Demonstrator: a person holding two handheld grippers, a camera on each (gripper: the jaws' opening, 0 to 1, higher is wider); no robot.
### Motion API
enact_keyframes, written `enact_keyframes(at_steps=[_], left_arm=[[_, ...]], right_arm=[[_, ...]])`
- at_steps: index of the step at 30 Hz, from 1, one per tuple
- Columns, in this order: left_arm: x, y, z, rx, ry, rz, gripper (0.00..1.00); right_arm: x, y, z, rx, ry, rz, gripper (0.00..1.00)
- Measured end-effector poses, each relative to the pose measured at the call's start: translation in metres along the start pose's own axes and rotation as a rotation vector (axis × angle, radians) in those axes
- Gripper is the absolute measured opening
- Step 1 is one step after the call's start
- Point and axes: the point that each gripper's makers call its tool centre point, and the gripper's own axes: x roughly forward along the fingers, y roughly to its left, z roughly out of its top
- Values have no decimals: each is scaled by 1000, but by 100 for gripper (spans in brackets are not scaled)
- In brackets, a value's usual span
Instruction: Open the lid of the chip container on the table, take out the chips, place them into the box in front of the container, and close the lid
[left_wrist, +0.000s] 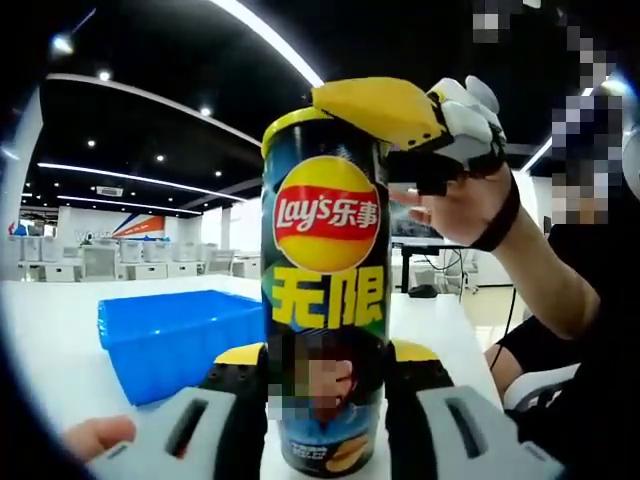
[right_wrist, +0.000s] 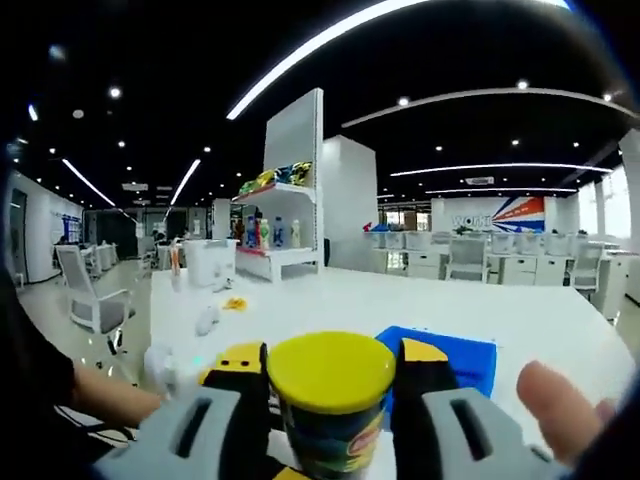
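A tall Lay's chip can (left_wrist: 325, 300) stands upright on the white table (left_wrist: 60, 330), and my left gripper (left_wrist: 327, 362) is shut on its lower body. The yellow lid (right_wrist: 330, 372) sits on top of the can. My right gripper (right_wrist: 332, 378) is shut on the lid, one jaw on each side. In the left gripper view the right gripper (left_wrist: 385, 112) reaches in from the upper right onto the can's top. A blue box (left_wrist: 175, 335) lies on the table beside the can, and the same box (right_wrist: 450, 360) shows just beyond the lid.
A person's hand and forearm (left_wrist: 480, 215) hold the right gripper. A white shelf unit with bottles (right_wrist: 275, 240) and an office chair (right_wrist: 90, 295) stand past the table's far end. Small white and yellow items (right_wrist: 215, 315) lie on the table.
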Motion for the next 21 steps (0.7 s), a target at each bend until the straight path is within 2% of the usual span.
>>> enact_keyframes(at_steps=[1,2,3,4,5,7,11,17,21], left_arm=[[0,0,0,-1,0,0,45],[0,0,0,0,1,-2,45],[-1,-1,-1,16,4,-3,45],[-1,-2,0,12,-1,-8,45],[0,-2,2,20,-3,-10,45],[1,-3,1,22,1,-3,45],[1,-3,1,21,-5,-3,45],[2,-3,1,16,-7,-4,46],[1,-3,1,11,-11,0,46]], right_arm=[[0,0,0,15,-3,3,41],[-1,2,2,67,-11,21,40],[-3,2,4,180,-14,26,39],[-5,4,5,325,9,75,38],[-3,1,6,293,-5,109,39],[-2,-1,1,236,-16,72,39],[-2,-6,3,288,-35,81,40],[-1,-7,6,286,-47,74,41],[-3,-10,9,343,-72,86,41]])
